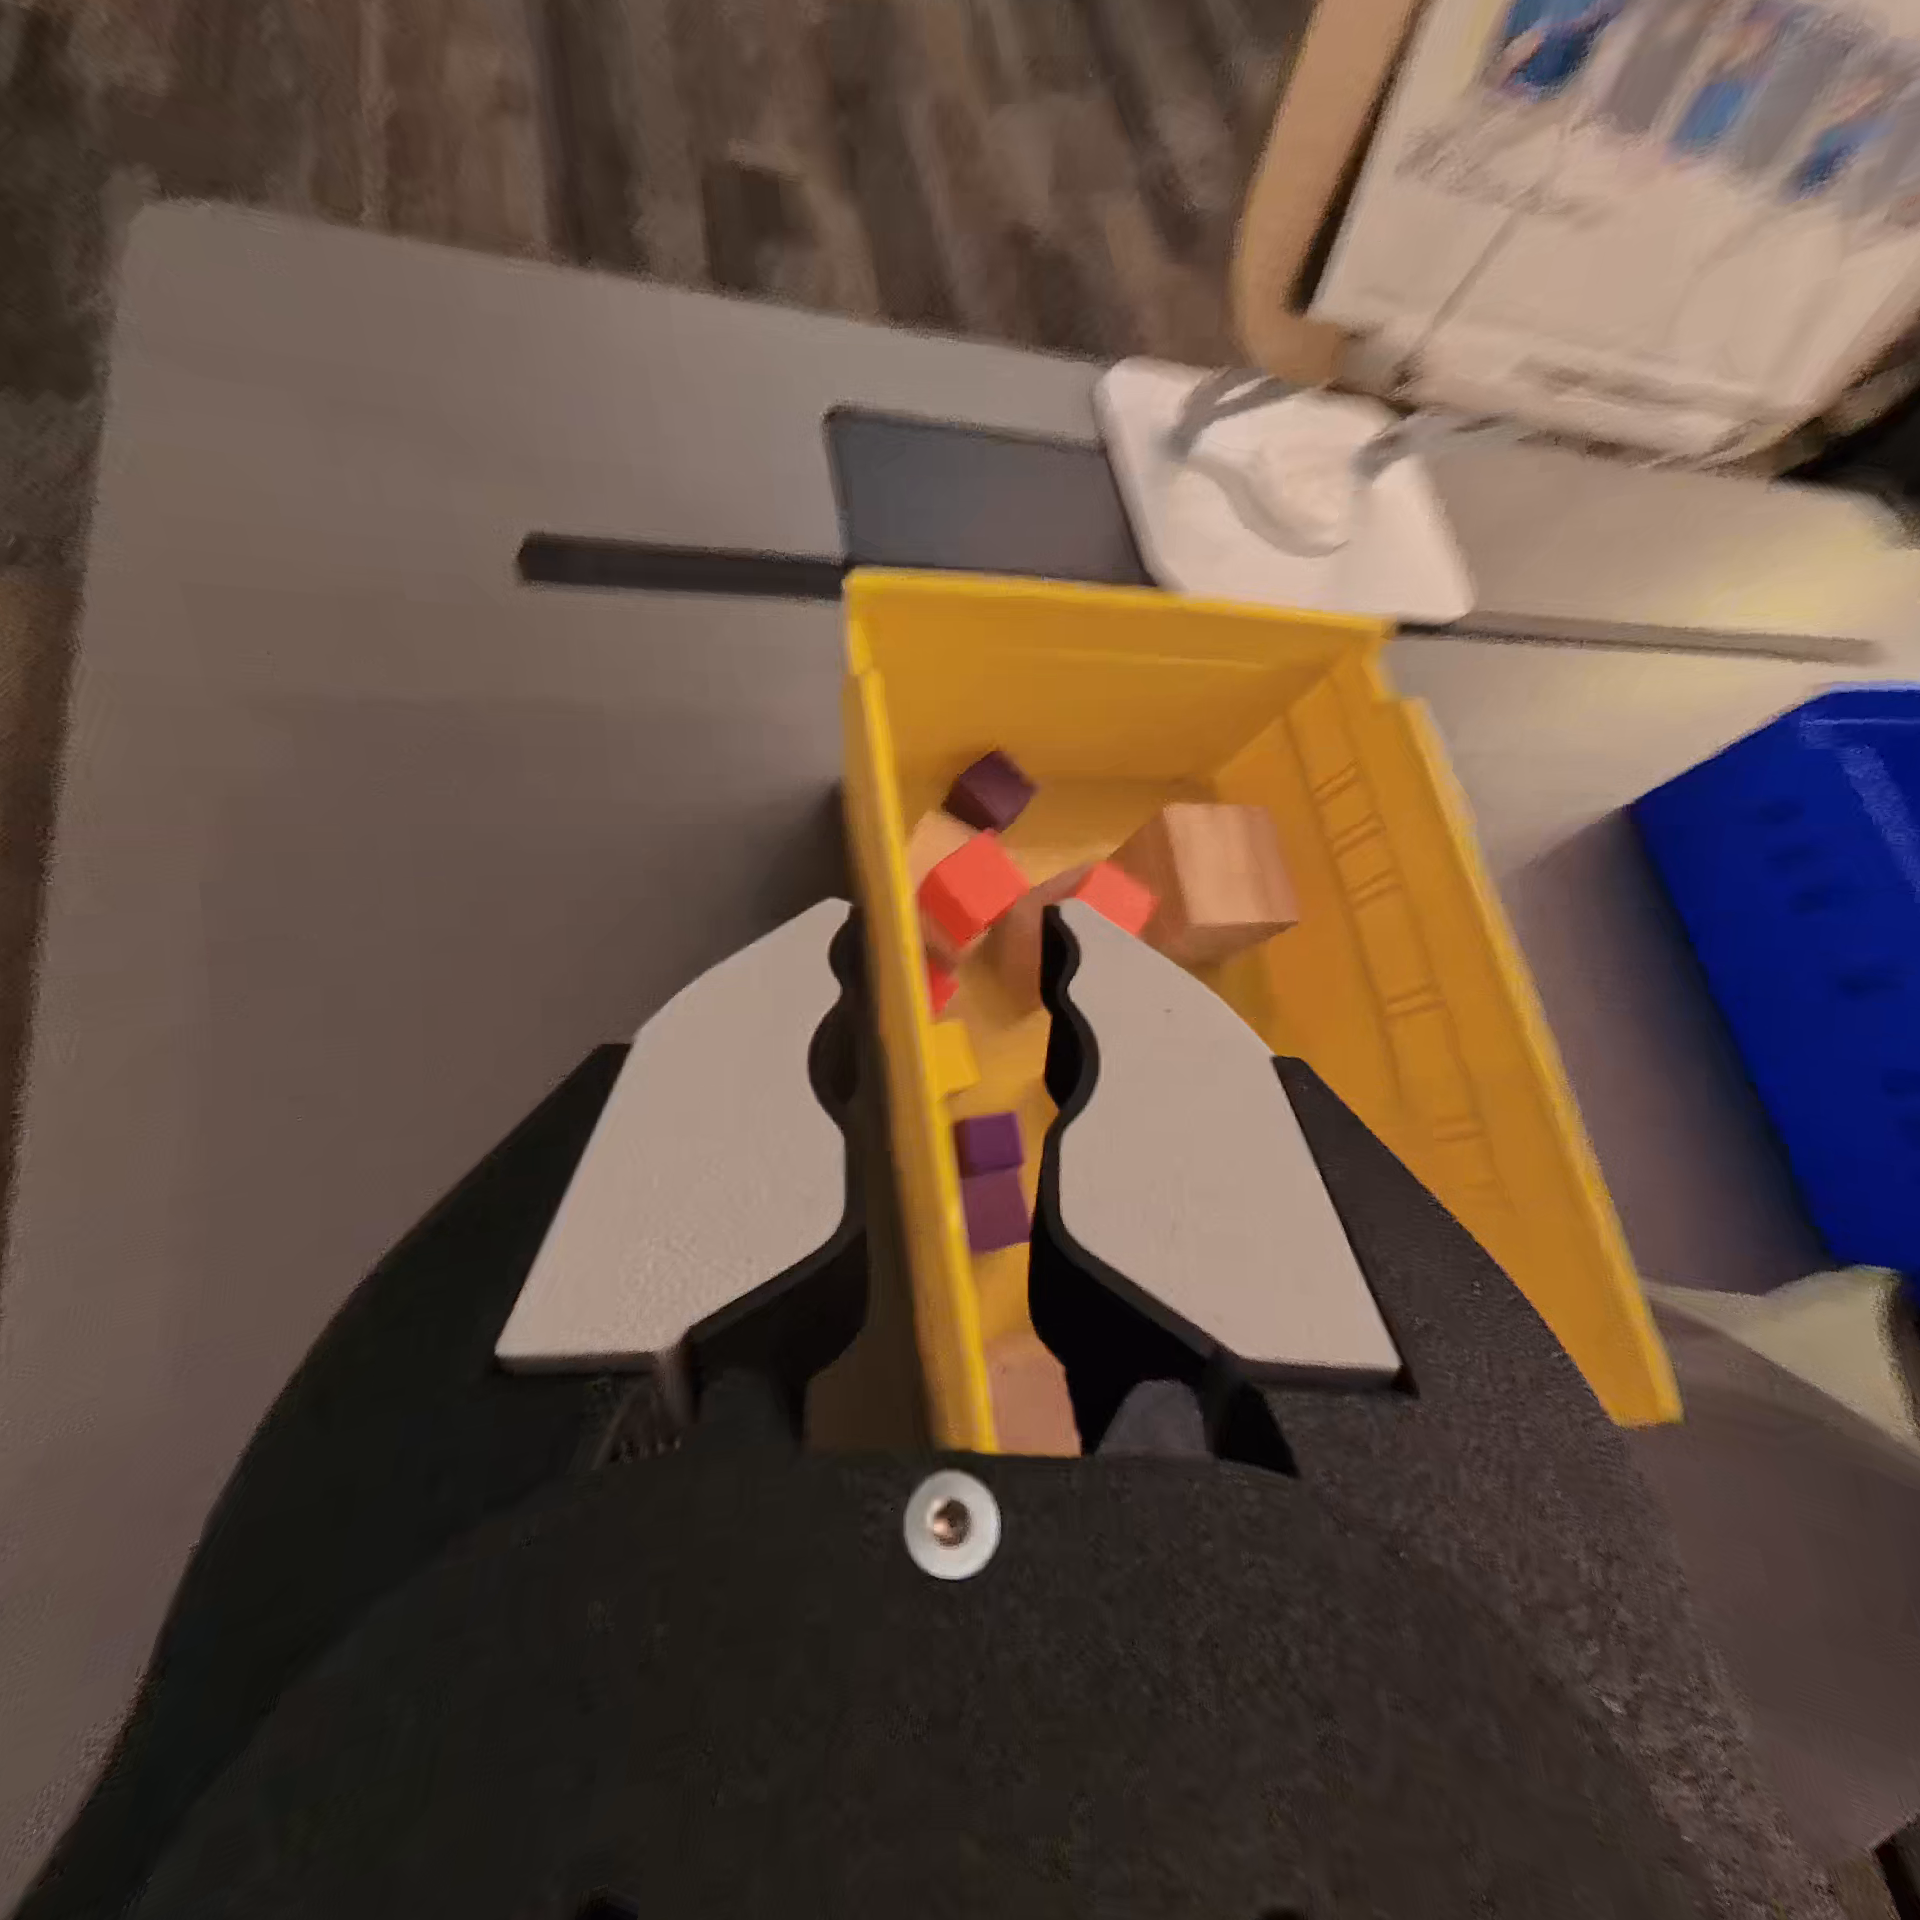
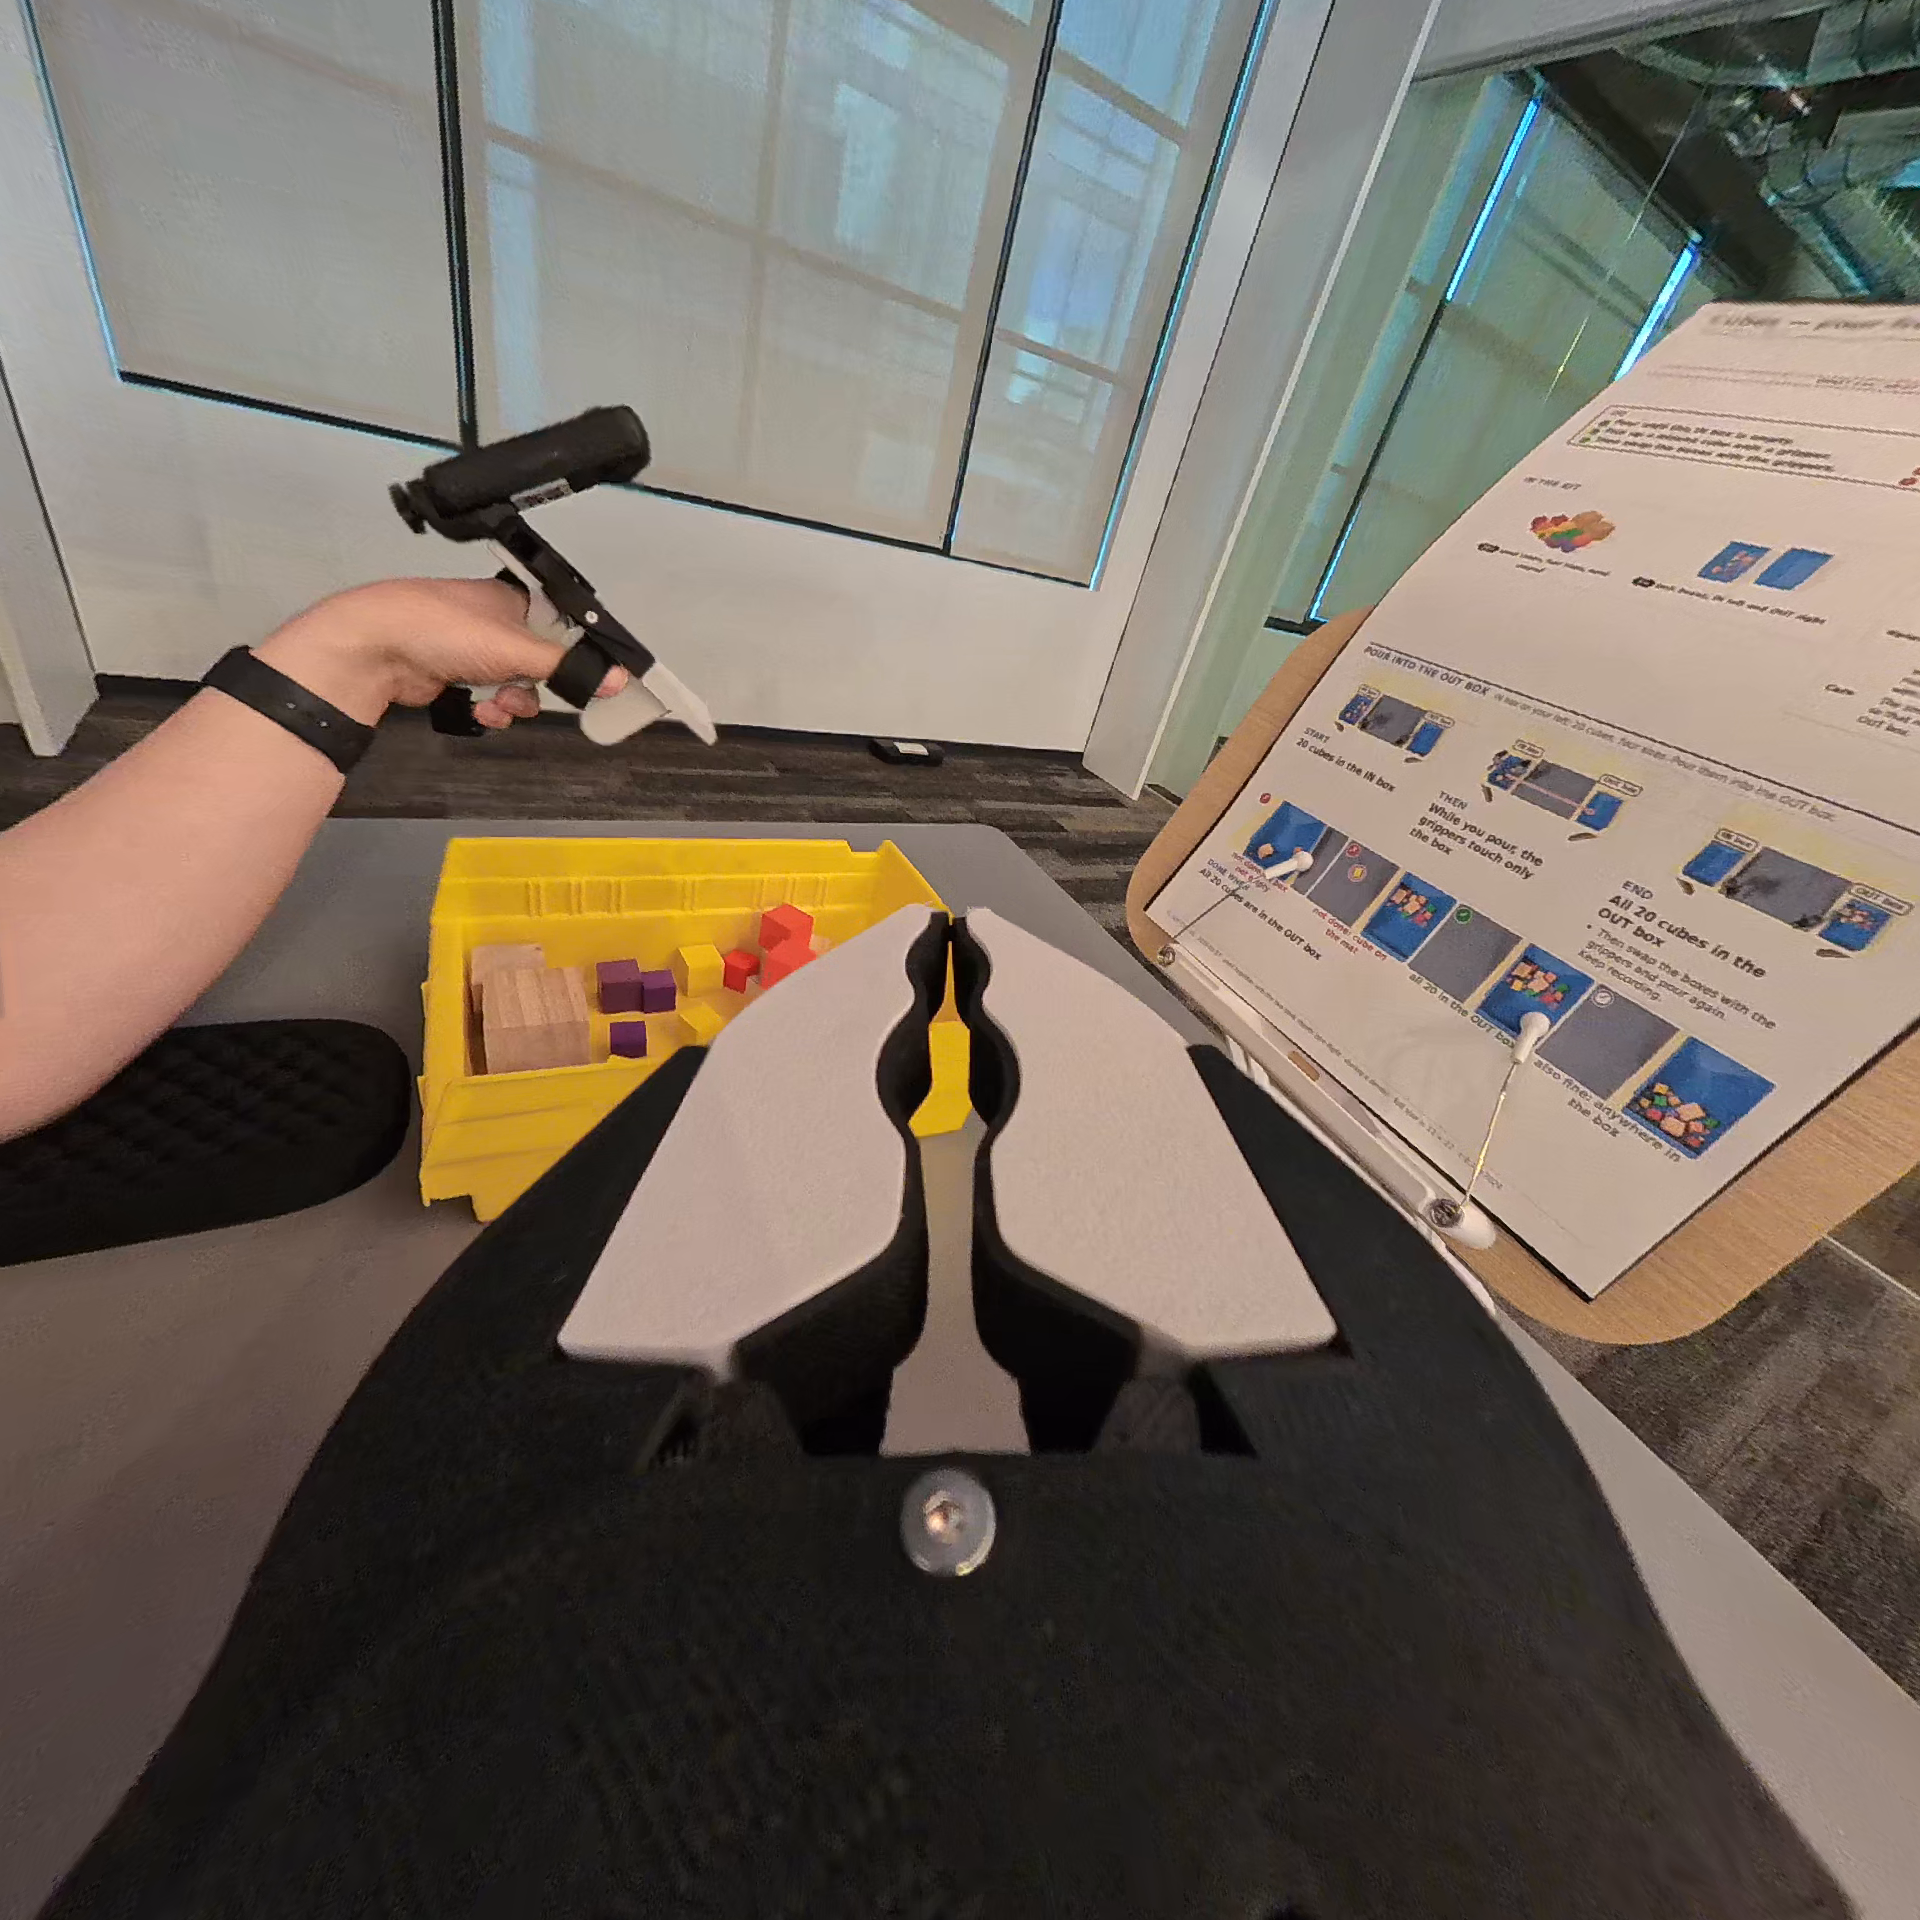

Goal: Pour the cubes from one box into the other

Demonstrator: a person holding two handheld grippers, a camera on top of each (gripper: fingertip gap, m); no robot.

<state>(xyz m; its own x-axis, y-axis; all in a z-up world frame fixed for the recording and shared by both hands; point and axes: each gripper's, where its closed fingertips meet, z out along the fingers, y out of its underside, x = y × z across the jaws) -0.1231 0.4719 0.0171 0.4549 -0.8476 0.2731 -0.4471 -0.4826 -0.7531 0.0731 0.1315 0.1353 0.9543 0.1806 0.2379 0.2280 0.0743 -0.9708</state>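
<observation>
While the left tool [image 1: 951, 914] hangs over the yellow box [image 1: 1091, 665], left wrist view shows its jaws partly parted and grasping nothing; the box's left wall appears through the gap. Mixed cubes [image 1: 1216, 883] lie inside. The blue box [image 1: 1808, 966] stands near, to the right, on the grey table [image 1: 416, 727]. Judgement: the step is gripping the yellow box; seat both jaws deep over one wall, clamp firmly, and keep it level until it is over the blue box.

Right wrist view shows the right tool [image 2: 951, 920] clenched, tips touching, empty, low over the table beside the yellow box. The left tool appears raised in a hand [image 2: 416, 644], clear of the box. An instruction board [image 2: 1558, 831] stands at right.
</observation>
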